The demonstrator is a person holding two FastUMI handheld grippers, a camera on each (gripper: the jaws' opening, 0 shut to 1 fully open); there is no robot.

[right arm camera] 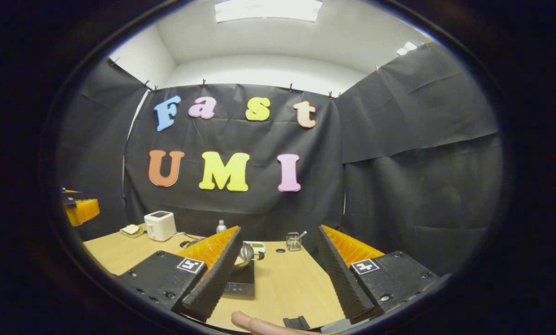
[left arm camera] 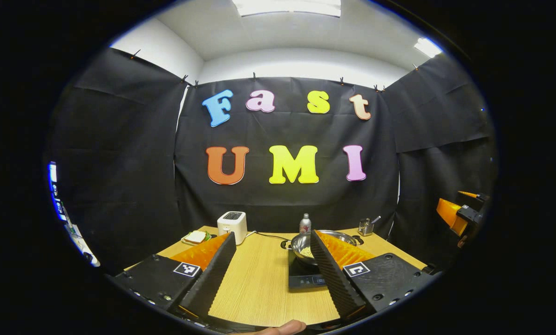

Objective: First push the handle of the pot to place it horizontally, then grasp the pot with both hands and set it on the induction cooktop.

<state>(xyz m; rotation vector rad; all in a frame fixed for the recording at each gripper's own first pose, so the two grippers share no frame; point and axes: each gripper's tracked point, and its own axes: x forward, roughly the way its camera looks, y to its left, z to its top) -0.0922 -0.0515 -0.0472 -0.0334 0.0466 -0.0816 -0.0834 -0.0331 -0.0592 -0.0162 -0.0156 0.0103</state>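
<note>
In the left gripper view, the left gripper (left arm camera: 273, 260) hung above the light wooden tabletop (left arm camera: 259, 288) in the lower middle of the frame, its two ridged fingers spread wide apart with nothing between them but bare wood. Just right of centre, the round stainless-steel pot (left arm camera: 306, 244), with pale contents inside, sat on the flat black induction cooktop (left arm camera: 306, 277), partly hidden behind the right-hand finger. A white two-slot toaster (left arm camera: 232, 225) stood at the far edge of the table, left of centre, with a green plate holding a slice of white bread (left arm camera: 196, 237) beside it to the left. A small clear bottle with a silver cap (left arm camera: 305, 224) rose behind the pot, and a glass jar holding a spoon (left arm camera: 365, 226) stood further right. The other gripper showed at the right edge of the frame, well away from the table.

In the right gripper view, the right gripper (right arm camera: 278, 270) was likewise held wide open and empty at the bottom of the frame. The pot (right arm camera: 244, 255) and cooktop (right arm camera: 240, 284) appeared lower left of centre, partly covered by the left-hand finger. A fingertip of the person's hand (right arm camera: 259, 324) showed at the bottom edge.
</note>
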